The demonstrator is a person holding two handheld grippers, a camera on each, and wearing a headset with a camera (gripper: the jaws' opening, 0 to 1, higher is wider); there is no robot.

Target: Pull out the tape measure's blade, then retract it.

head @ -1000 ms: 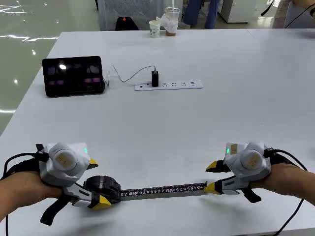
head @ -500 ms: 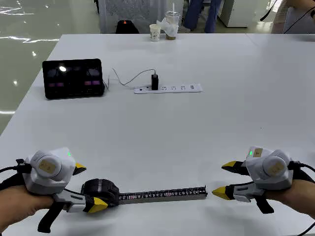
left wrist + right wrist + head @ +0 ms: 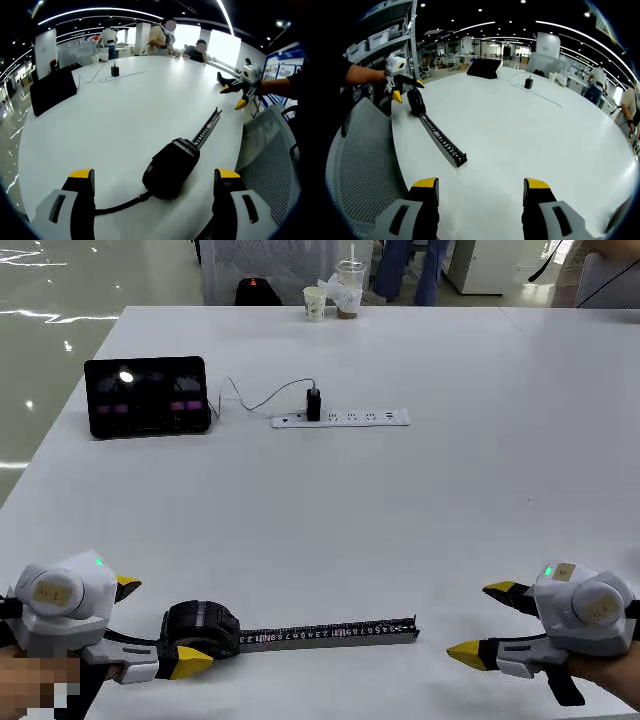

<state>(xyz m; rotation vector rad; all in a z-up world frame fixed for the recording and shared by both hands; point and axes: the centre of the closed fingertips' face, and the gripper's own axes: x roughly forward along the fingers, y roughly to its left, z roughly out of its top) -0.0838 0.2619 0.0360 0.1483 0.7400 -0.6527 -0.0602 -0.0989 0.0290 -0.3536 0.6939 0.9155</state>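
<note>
**Both grips let go, blade left out**

Left: a second ago, clamped on the case [image 3: 200, 628] with the left gripper [image 3: 158, 625]. Now backed off slightly, with jaws spread wide and flanking the case's rear end without squeezing. Confirmed in the left gripper view by open gaps either side of the case, so nothing held. Can't tell whether the strap [image 3: 120, 204] trailing off the case touches a jaw.

Middle: case flat on the table [image 3: 400, 490], near the front edge. Blade [image 3: 330, 632] stretched straight out to the right, lying on the surface. About as much out as half a second ago, so hasn't snapped back. Probably held by the lock, though that's a guess since no lock is visible.

Right: a second ago, pinching the blade's hook end with the right gripper [image 3: 481, 620]. Now released and drawn off to the right, leaving a clear gap to the hook. Jaws wide apart, empty, touching nothing.

For the task: pull-out half looks done, retract not yet started. Likely needs a re-grip on the case, then the lock released or the blade fed back in. Worth guiding the hook so it doesn't whip.
</note>
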